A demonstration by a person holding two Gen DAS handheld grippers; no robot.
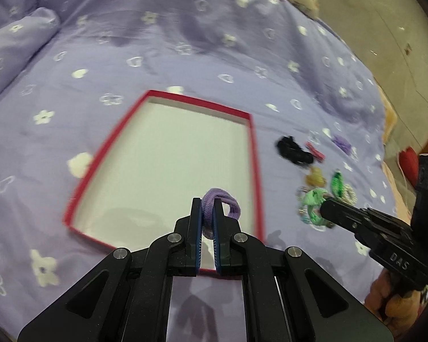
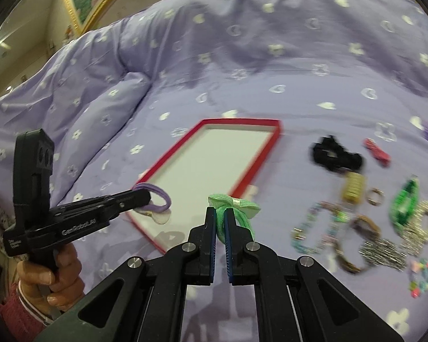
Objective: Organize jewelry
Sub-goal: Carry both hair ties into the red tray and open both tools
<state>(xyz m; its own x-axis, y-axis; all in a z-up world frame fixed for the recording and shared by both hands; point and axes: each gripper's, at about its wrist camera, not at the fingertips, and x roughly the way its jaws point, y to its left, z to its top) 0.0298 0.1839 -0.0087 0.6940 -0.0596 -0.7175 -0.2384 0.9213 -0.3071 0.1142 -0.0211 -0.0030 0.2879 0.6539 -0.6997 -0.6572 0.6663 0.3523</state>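
My left gripper (image 1: 207, 205) is shut on a purple hair tie (image 1: 224, 203) and holds it over the near part of a red-rimmed tray (image 1: 255, 154) with a white floor. It also shows in the right wrist view (image 2: 145, 198) with the purple hair tie (image 2: 159, 199) over the tray's (image 2: 266, 154) near corner. My right gripper (image 2: 220, 213) is shut on a green hair tie with a bow (image 2: 236, 208), just right of the tray. In the left wrist view the right gripper (image 1: 325, 206) holds the green hair tie (image 1: 314, 199).
The tray lies on a purple flowered bedspread (image 2: 271, 65). Right of it lie a black scrunchie (image 2: 335, 155), a red clip (image 2: 378, 149), a gold clip (image 2: 352, 189), a green tie (image 2: 405, 203) and several beaded bracelets (image 2: 316, 228). The bed edge and tiled floor (image 1: 385, 28) are at the right.
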